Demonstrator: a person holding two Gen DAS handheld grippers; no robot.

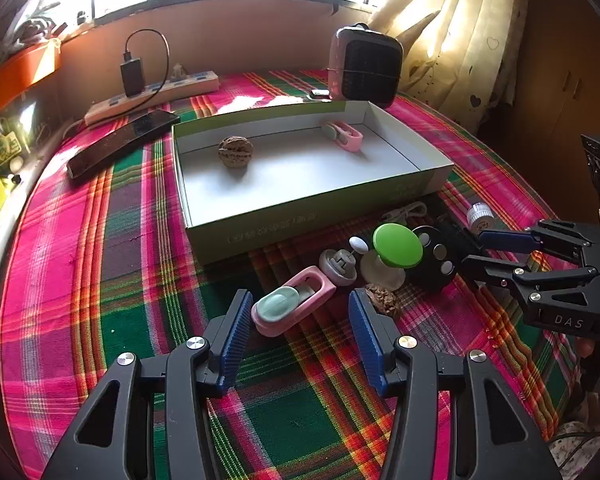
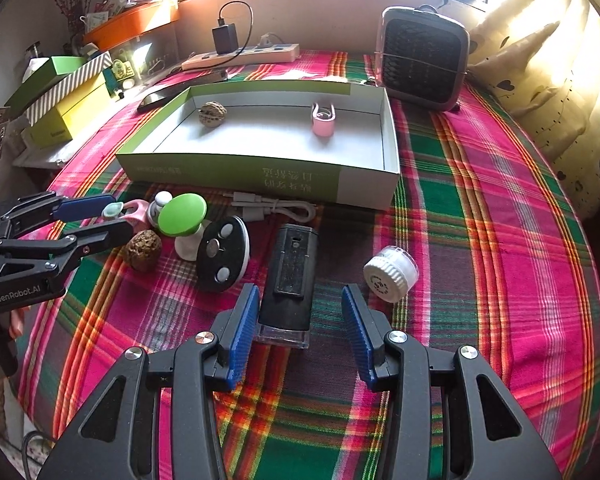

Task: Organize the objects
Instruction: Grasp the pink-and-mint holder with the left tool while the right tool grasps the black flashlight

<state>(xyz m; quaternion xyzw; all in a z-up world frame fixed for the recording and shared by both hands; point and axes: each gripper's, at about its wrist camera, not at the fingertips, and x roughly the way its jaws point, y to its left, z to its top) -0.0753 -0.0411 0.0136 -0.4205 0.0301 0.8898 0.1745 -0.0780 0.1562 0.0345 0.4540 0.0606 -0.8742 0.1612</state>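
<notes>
— Jaws on the left gripper [image 1: 296, 316]?
— Released, straddling the pink-and-mint clip [image 1: 290, 304], whose long axis runs slantwise between them.
— And the right gripper [image 2: 300, 316]?
— Also unclenched; the black lighter [image 2: 290, 270] lies lengthwise ahead on the plaid cloth [image 2: 480, 240], before the box [image 2: 260, 176].

A woven plaid cloth [image 1: 132, 248] covers the table, matt and finely ribbed. The box [image 1: 300, 216] looks like smooth cardboard, white inside and printed green outside, while the walnut [image 1: 235, 151] in it is rough and wrinkled. The pink clip [image 1: 294, 306] and green knob [image 1: 397, 245] are glossy plastic; the left gripper [image 1: 298, 320] has ridged blue pads on matt black plastic with shiny metal screws.
</notes>
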